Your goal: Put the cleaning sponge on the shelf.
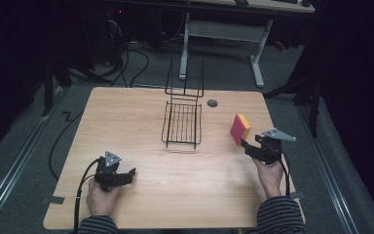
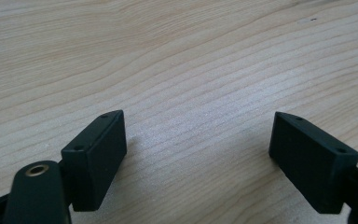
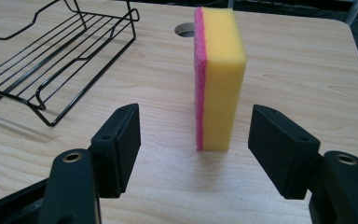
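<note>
Sponge, a yellow foam block with a pink scouring face (image 3: 219, 77), stands on its narrow end near the right edge of the light wooden tabletop (image 1: 175, 170), long axis upright, directly ahead of the right gripper (image 3: 196, 144), whose jaws are spread wide and empty with the block just beyond their tips and lined up with the gap. That hand is plainly the nearer; the left gripper (image 2: 196, 154) sits low by the front-left corner, jaws likewise spread over bare wood. A black wire rack (image 1: 181, 124) lies mid-table, well apart to the sponge's left, with open wood between for carrying across
</note>
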